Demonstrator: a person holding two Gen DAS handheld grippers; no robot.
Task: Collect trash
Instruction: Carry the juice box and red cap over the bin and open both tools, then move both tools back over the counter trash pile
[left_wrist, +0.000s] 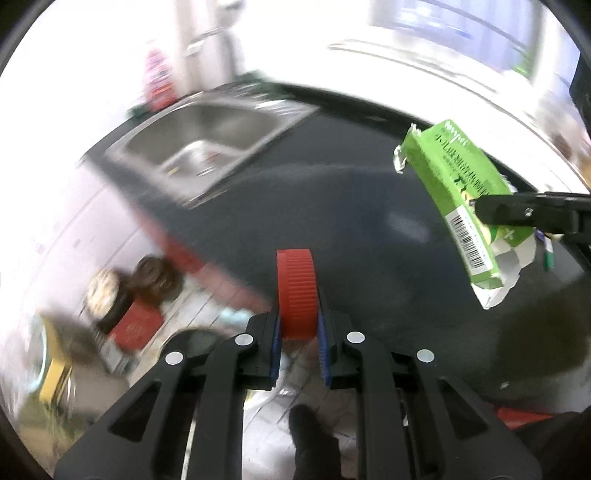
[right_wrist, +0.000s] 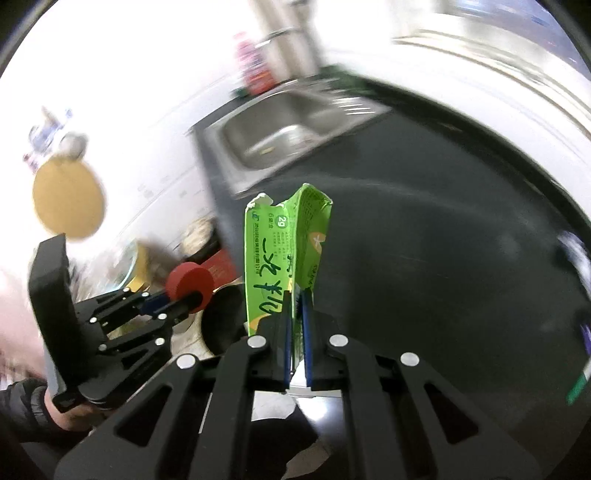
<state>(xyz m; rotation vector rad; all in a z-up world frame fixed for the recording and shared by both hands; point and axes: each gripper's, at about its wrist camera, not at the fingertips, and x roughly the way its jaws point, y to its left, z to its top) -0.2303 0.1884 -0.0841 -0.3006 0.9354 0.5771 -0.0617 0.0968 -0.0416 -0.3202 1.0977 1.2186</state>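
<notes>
left gripper (left_wrist: 299, 328) clenched on red cap (left_wrist: 296, 293) | right gripper (right_wrist: 295, 317) clenched on flattened green carton (right_wrist: 280, 251) | both above dark counter (left_wrist: 332, 206), steel sink (left_wrist: 207, 147) far left

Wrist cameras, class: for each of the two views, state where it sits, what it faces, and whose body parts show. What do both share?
Left wrist: on the left claw, looking down at the red cap it grips; no hand shows.
Right wrist: on the right claw, gripping the green carton; a sleeved hand shows.
Shared: sink, dark counter, cap, carton.
</notes>
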